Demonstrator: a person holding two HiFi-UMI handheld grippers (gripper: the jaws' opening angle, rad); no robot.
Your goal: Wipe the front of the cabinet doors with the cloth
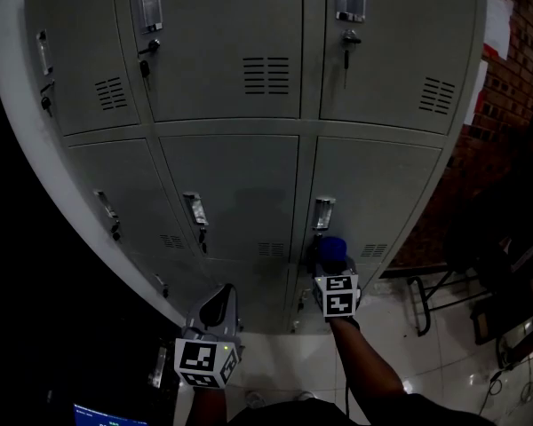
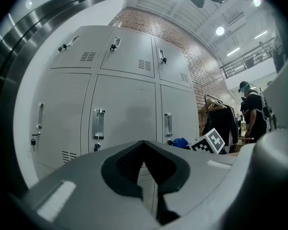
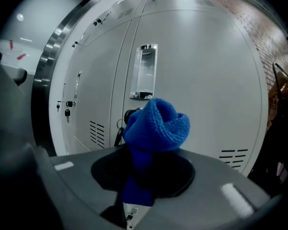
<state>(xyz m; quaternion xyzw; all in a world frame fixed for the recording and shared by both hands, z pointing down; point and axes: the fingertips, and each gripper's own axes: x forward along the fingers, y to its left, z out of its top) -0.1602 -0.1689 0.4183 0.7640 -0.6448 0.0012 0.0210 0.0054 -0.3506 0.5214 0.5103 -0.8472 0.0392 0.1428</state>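
The grey cabinet doors (image 1: pixel 231 193) fill the head view as a bank of lockers, also seen ahead in the left gripper view (image 2: pixel 125 109) and close up in the right gripper view (image 3: pixel 197 80). A blue knitted cloth (image 3: pixel 158 123) is bunched between the jaws of my right gripper (image 3: pixel 146 166), which is shut on it. In the head view the cloth (image 1: pixel 331 250) sits at the lower right door, just under its metal handle (image 1: pixel 323 213), and whether it touches the door cannot be told. My left gripper (image 1: pixel 218 302) hangs lower left, shut (image 2: pixel 145 164) and holding nothing.
Keys hang in the upper door locks (image 1: pixel 346 47). A brick wall (image 1: pixel 506 87) stands right of the cabinet, with a metal chair frame (image 1: pixel 435 300) on the tiled floor (image 1: pixel 426 362). A person (image 2: pixel 252 114) and a clothes rack (image 2: pixel 221 119) are off to the right.
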